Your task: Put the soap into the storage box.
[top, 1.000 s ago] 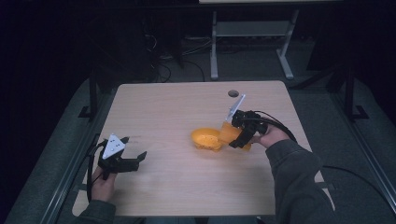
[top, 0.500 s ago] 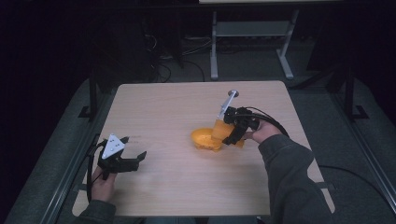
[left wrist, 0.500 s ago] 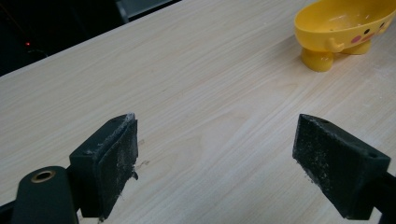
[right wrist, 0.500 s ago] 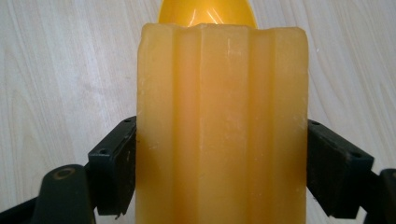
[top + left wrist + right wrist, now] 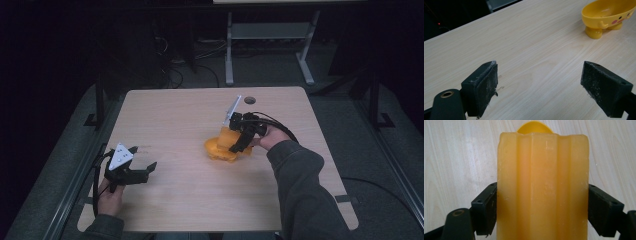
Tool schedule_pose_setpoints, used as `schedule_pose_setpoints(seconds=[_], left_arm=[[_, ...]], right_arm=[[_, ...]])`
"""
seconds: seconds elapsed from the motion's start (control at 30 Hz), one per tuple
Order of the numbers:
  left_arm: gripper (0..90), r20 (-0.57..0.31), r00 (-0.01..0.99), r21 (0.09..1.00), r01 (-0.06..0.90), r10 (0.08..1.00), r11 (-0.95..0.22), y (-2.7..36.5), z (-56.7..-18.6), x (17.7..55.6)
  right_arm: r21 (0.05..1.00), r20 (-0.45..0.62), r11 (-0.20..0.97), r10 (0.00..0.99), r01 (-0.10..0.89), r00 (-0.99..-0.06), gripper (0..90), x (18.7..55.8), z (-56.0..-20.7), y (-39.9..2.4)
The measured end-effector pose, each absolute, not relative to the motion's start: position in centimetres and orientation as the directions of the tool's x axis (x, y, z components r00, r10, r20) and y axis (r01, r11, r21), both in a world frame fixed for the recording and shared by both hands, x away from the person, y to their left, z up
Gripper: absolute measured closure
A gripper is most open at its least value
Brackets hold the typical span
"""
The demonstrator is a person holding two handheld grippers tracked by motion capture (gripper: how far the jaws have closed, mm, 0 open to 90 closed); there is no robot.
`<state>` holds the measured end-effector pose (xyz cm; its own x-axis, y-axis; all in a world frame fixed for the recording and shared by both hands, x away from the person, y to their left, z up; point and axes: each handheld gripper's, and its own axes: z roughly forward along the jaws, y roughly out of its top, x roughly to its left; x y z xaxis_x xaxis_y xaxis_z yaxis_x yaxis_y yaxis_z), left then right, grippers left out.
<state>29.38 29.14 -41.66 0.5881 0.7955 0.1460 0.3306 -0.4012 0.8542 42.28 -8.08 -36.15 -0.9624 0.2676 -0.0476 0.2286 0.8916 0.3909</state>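
Note:
A yellow duck-faced soap dish [image 5: 216, 149] stands on short feet near the middle of the wooden table [image 5: 170, 115]; in the left gripper view the dish [image 5: 607, 16] is at the top right. My right gripper [image 5: 239, 141] is shut on an orange ribbed soap bar [image 5: 228, 134] and holds it just over the dish. In the right gripper view the bar [image 5: 542, 182] sits clamped between both jaws of the gripper [image 5: 542, 213], with the dish rim [image 5: 535, 126] peeking out beyond it. My left gripper [image 5: 142, 160] rests open at the table's front left, nothing between its pads [image 5: 486, 85].
A round cable hole [image 5: 249, 100] lies in the tabletop behind the right gripper. Beyond the table's far edge stands a metal frame [image 5: 270, 35] on a dark floor with cables. Bare wood stretches between the two grippers.
My right gripper has carried the soap bar leftward, from beside the dish's right side to over the dish. The left gripper has stayed put.

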Motion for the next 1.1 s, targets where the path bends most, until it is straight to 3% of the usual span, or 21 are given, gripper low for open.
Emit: schedule_pose_setpoints(seconds=[1.1], left_arm=[[13.4,0.141,0.586,0.857,0.330,0.798,-0.395,29.2,-41.7,29.4]], right_arm=[[0.343,-0.041,0.926,0.182,0.158,-0.982,20.6,43.5,-37.4,-4.6]])
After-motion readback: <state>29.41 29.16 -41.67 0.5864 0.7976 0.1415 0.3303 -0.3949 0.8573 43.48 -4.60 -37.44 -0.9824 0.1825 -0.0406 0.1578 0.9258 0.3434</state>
